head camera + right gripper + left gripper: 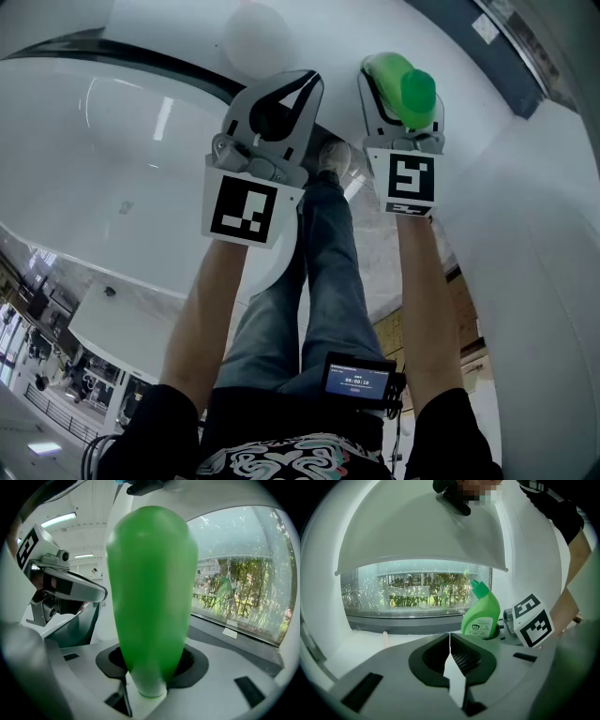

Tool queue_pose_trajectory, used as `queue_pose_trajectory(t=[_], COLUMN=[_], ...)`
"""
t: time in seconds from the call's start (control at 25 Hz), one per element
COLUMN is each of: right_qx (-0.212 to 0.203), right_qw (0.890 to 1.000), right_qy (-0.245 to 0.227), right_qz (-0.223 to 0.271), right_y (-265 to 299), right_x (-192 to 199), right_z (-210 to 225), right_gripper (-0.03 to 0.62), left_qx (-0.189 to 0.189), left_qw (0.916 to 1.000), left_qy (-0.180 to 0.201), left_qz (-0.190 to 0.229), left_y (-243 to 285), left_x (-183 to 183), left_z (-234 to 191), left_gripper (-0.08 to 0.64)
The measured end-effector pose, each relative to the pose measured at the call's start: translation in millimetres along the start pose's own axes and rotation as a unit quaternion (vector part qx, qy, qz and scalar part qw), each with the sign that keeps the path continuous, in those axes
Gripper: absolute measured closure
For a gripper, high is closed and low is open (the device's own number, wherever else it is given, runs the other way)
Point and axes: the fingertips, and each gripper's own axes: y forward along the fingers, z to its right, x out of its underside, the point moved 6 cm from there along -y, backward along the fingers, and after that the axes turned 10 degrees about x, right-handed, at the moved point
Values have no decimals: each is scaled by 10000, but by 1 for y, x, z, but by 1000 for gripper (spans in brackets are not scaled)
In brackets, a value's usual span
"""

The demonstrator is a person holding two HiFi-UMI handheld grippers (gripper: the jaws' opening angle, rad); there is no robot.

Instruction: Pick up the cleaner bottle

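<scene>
The cleaner bottle (412, 92) is bright green with a green cap. My right gripper (401, 79) is shut on it and holds it up in the air. In the right gripper view the bottle (151, 588) fills the middle, its lower end pinched between the jaws of the right gripper (149, 679). My left gripper (284, 92) is raised just left of it, shut, with nothing between its fingers. In the left gripper view the left gripper (450, 643) has its jaws closed together, and the bottle (482, 617) shows its label beside the right gripper's marker cube (533, 620).
Curved white walls (122, 159) surround me, with a white round lamp (255, 37) ahead. A wide window (417, 590) with trees outside lies beyond the grippers. Below are the person's jeans (323, 272), a shoe (333, 155), and a small screen (357, 380) at the waist.
</scene>
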Motion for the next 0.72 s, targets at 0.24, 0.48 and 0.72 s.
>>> queue_pose_trajectory(t=[0.24, 0.48, 0.72], right_qx=[83, 119, 249], right_qw=[9999, 9996, 9987], right_qy=[99, 244, 430], right_qz=[-86, -115, -77], right_y=[-2, -5, -15], right_x=[-1, -1, -3], right_z=[0, 5, 12], right_gripper=[383, 383, 383], left_qx=[-22, -61, -34], left_qw=[10000, 10000, 10000], left_qy=[-44, -37, -7], left_qz=[30, 53, 39], left_y=[-2, -1, -2], left_x=[-1, -4, -8], left_z=[-3, -4, 1], left_gripper=[541, 541, 541])
